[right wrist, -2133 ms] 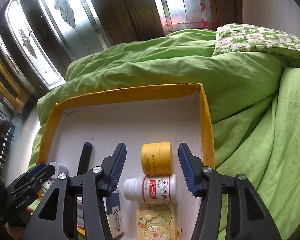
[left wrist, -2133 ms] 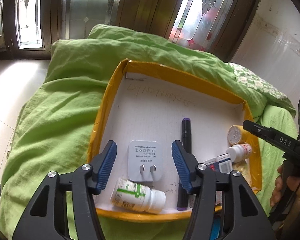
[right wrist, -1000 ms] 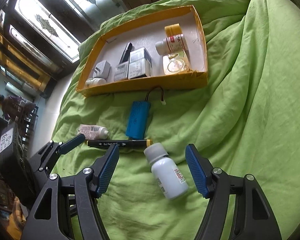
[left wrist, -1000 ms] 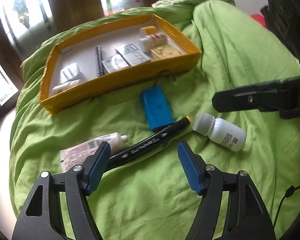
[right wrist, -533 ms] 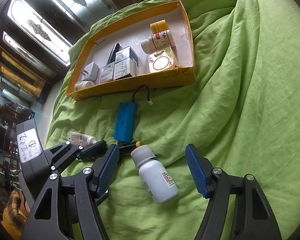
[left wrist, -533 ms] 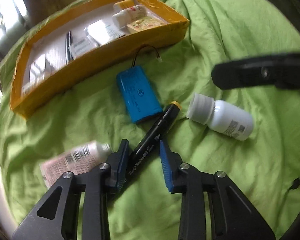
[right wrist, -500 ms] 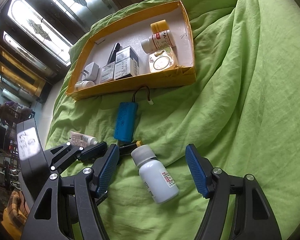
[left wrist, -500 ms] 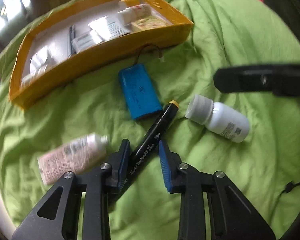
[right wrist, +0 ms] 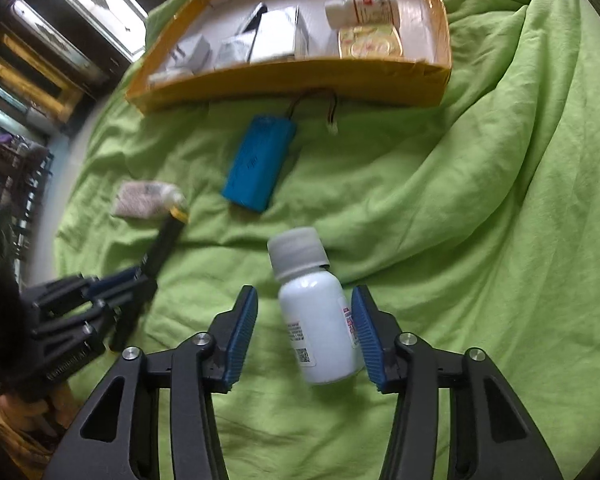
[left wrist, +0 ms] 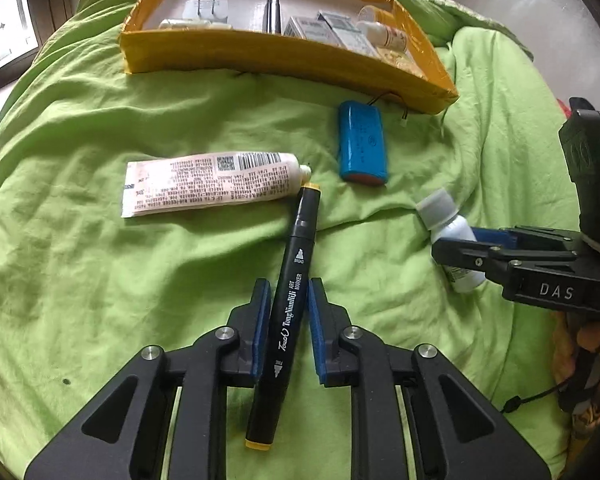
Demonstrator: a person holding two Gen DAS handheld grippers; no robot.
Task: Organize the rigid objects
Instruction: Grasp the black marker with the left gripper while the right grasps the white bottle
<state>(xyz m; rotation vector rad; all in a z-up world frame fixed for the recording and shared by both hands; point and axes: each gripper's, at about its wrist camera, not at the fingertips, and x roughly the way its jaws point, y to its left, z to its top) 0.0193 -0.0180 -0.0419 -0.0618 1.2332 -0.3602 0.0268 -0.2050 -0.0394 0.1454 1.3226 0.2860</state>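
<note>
Loose on the green bedcover (left wrist: pixel 100 280), four items:
- One black art marker (left wrist: pixel 296 264), yellow-capped at both ends, lying lengthwise between the blue pads of the left claw (left wrist: pixel 287 300). The claw is clenched on its barrel.
- One white bottle (right wrist: pixel 320 320) with a grey cap, on its side between the pads of the right claw (right wrist: pixel 304 322). The right pad touches its label; a gap shows at the left pad, so this claw is not clenched.
- One pale tube (left wrist: pixel 208 182), barcode up, its nozzle just beside the marker's far cap.
- One blue battery pack (left wrist: pixel 363 146) with a black lead, near the front wall of the box.

One yellow box (left wrist: pixel 260 60) at the far end of the bed holds a white plug, a dark pen, several small cartons, two small bottles, a yellow jar and a flat yellow packet; exact carton count unclear.

Change from half a second ago: the right claw, then wide around the bottle, has narrowed and moved in on it. The left claw was already narrowed around the marker.
</note>
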